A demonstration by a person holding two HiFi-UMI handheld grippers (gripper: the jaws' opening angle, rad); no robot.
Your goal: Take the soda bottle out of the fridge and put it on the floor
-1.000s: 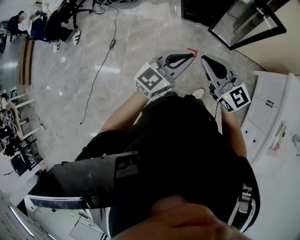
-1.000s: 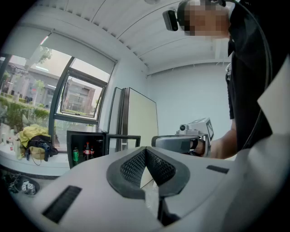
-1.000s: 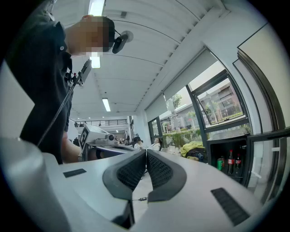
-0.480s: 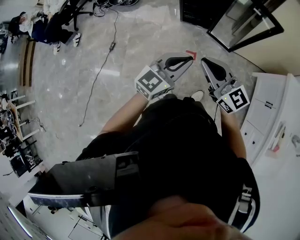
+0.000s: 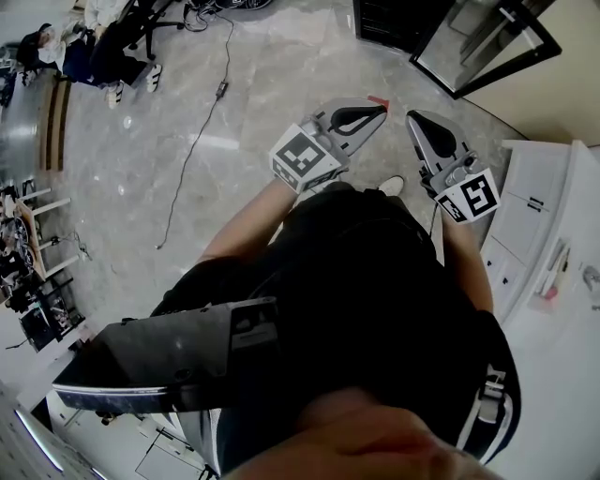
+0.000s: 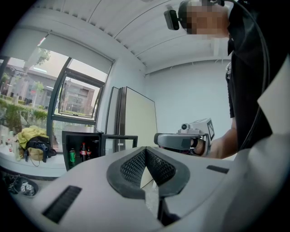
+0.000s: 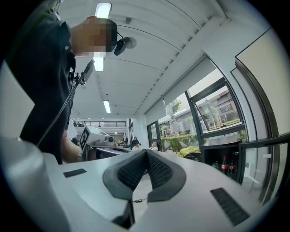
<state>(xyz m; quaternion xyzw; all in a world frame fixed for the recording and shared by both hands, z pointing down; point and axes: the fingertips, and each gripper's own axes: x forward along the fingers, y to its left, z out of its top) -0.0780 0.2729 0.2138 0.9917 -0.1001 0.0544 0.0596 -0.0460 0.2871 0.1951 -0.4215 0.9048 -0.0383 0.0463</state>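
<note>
A small black fridge (image 5: 389,21) stands on the floor ahead, its glass door (image 5: 487,47) swung open. Inside, dark soda bottles (image 6: 83,151) with red labels stand next to a green can (image 6: 72,156); the right gripper view shows the bottles (image 7: 224,164) too. My left gripper (image 5: 379,107) and my right gripper (image 5: 411,118) are held side by side at waist height, pointing toward the fridge and well short of it. The jaws of both are shut with nothing between them. In each gripper view the other gripper shows alongside.
A white cabinet (image 5: 539,216) runs along my right side. A black cable (image 5: 202,122) trails across the marble floor at left. Seated people and chairs (image 5: 103,42) are at the far left. A bag (image 6: 34,145) lies on the window sill left of the fridge.
The right gripper has edged slightly forward toward the fridge. The left gripper has stayed about where it was. Both pairs of jaws remain shut.
</note>
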